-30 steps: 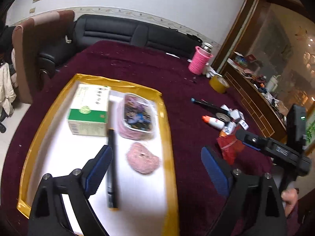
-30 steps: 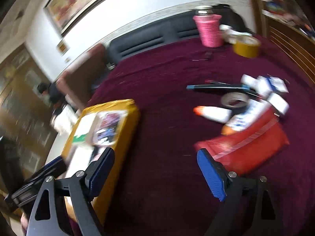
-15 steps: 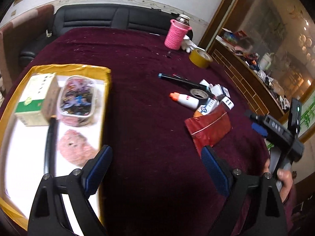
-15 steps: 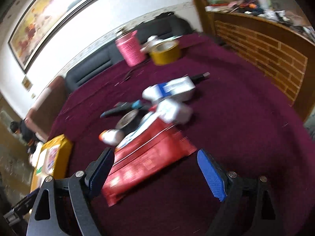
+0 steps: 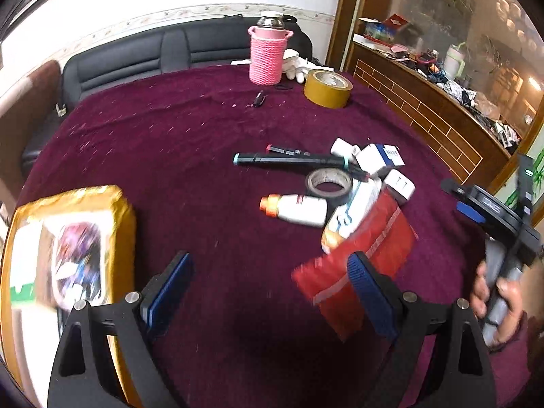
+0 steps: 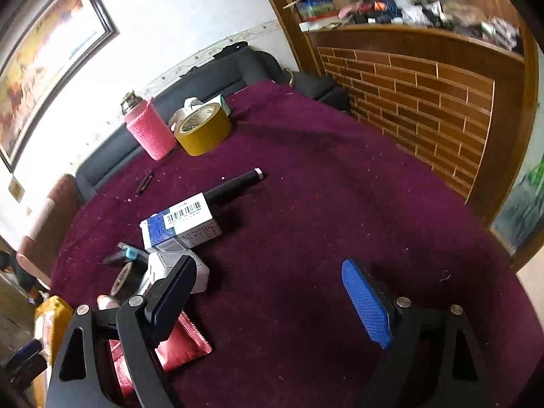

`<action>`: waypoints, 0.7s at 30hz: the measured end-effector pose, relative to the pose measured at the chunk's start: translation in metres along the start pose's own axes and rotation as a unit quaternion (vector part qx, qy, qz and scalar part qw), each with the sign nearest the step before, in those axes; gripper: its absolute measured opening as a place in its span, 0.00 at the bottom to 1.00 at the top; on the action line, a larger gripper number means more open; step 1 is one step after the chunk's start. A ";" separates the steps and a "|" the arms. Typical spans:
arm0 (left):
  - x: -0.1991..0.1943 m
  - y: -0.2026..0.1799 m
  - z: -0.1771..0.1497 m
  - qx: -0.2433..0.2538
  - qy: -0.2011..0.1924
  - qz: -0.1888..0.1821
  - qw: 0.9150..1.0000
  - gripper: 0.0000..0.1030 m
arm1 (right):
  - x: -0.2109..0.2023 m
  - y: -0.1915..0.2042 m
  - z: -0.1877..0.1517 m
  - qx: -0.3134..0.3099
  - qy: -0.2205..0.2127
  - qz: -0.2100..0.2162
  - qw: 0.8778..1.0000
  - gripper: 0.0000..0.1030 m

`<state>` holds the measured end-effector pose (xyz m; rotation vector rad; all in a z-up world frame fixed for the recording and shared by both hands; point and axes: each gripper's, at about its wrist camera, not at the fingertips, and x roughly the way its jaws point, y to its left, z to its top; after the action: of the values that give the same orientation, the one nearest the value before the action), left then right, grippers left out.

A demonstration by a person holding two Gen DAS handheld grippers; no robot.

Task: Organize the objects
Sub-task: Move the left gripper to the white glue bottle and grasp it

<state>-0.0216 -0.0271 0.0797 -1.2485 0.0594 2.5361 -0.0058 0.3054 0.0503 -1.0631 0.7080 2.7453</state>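
- Left gripper [image 5: 268,292]: jaws spread wide, nothing between the pads; it hangs over the maroon tablecloth [image 5: 190,156].
- Right gripper [image 6: 268,301]: jaws spread wide, nothing held; it hangs over bare cloth.
- Red packet [image 5: 357,258]: lies flat directly beyond the left gripper's right finger, which overlaps its near edge in the left wrist view. In the right wrist view it lies under and behind the right gripper's left finger.
- Yellow-rimmed tray [image 5: 122,210]: left of the left gripper's left finger; blurred, holding a clear container [image 5: 80,261].
- White bottle with orange cap [image 5: 294,209]: lying on its side, ahead of the left gripper, just beyond the red packet.
- Grey tape ring [image 5: 328,183]: just behind the bottle.
- White-and-blue box [image 6: 182,224]: ahead-left of the right gripper, touching a black marker [image 6: 234,185].
- Long black pen [image 5: 292,161]: beyond the tape ring, lying crosswise.
- Yellow tape roll [image 5: 328,88] and pink knitted bottle [image 5: 267,54]: farthest, near the table's far edge, near each other.
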 end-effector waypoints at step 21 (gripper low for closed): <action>0.176 -0.034 0.119 0.044 0.101 -0.055 0.992 0.88 | 0.024 -0.005 -0.002 -0.015 0.047 -0.036 0.998 0.91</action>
<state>-0.2028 0.0711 0.0195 -1.4271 0.1429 2.2818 -0.0209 0.3075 0.0308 -1.2058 0.6286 2.6693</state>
